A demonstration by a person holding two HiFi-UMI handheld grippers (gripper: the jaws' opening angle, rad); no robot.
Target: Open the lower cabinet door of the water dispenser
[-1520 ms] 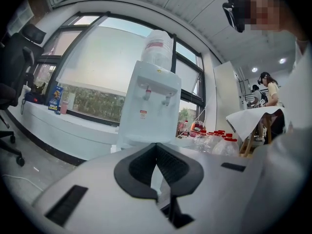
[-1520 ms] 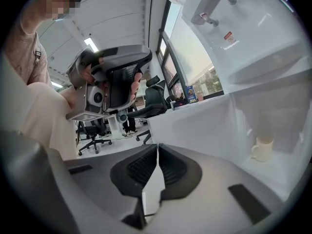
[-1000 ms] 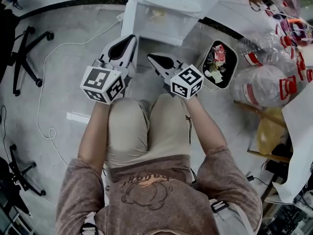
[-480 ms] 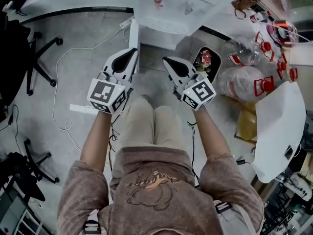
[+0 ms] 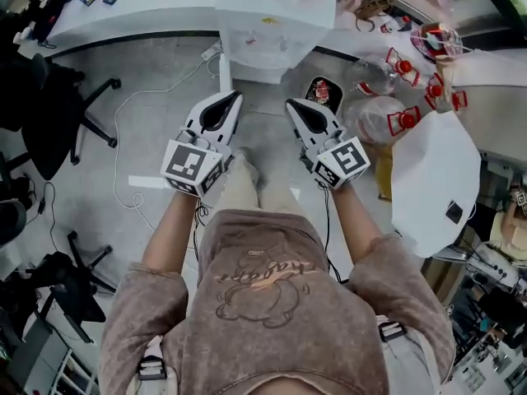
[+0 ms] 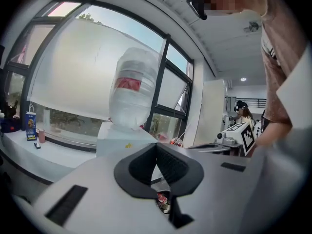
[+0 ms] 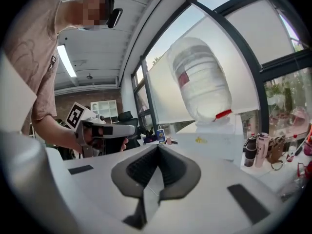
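Water dispenser (image 5: 276, 31) before bench (image 5: 148, 6); bin (image 5: 322, 93) just right of dispenser, bottles (image 5: 387, 118) farther right, chair (image 5: 70, 113) well left.

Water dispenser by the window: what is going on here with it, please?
A person stands facing the water dispenser, one hand-held gripper in each hand. The left hand-held gripper and the right hand-held gripper are both shut and empty, held side by side in the air and pointing toward the dispenser, which carries a big bottle on top. Neither gripper touches it. The lower cabinet door is not visible in these views, so the opening seems not yet begun.
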